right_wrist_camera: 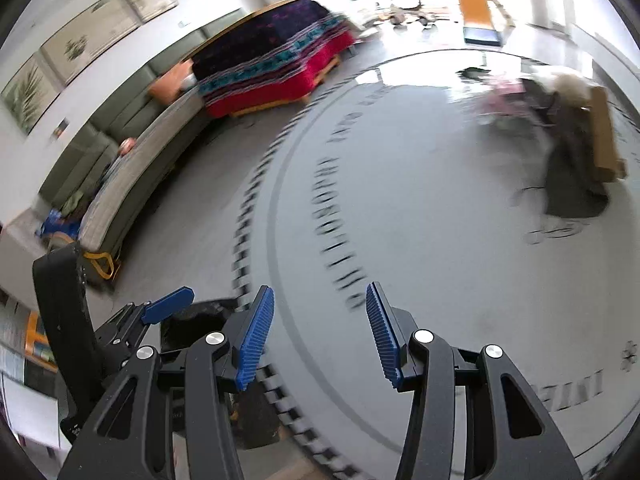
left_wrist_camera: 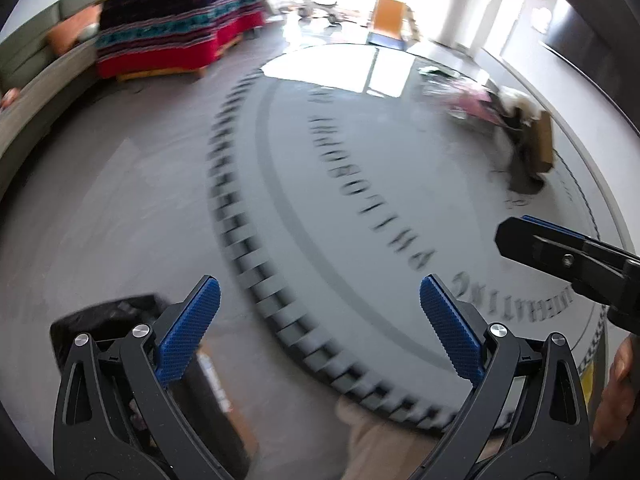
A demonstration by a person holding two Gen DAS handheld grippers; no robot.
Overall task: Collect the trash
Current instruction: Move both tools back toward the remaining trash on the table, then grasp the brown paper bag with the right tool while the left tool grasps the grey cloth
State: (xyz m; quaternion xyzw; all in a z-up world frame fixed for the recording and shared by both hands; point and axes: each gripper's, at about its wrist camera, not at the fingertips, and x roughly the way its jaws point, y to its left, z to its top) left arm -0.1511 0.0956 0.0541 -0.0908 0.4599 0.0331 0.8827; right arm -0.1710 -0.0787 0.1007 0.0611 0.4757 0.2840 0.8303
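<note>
Both claws hang over the floor with nothing between their blue pads: the left claw (left_wrist_camera: pixel 320 308) gapes wide, and the right claw (right_wrist_camera: pixel 320 320) stands apart too, less widely. Each points down at a slant toward a big grey circle (left_wrist_camera: pixel 380 168) set in the floor, ringed by dark blocks and a band of blurred lettering.

Far across that circle, well apart from both claws and up to the right in both views, lies the trash pile (right_wrist_camera: pixel 560 128): a brown cardboard box (right_wrist_camera: pixel 604 132) tilted on end, a dark cloth or bag (right_wrist_camera: pixel 572 184) slumped against it, something pink (right_wrist_camera: pixel 508 92) behind, and a pale lump on top. Blur hides what each piece is.

At the left a long green bench (right_wrist_camera: pixel 120 152) runs along the wall, with a table under a red and dark patterned cloth (right_wrist_camera: pixel 276 68) beyond it.

Just below the left claw sits a black-lined bin (left_wrist_camera: pixel 100 324); the right wrist view shows it between the two claws. The right claw's tip enters the left wrist view at its right edge.
</note>
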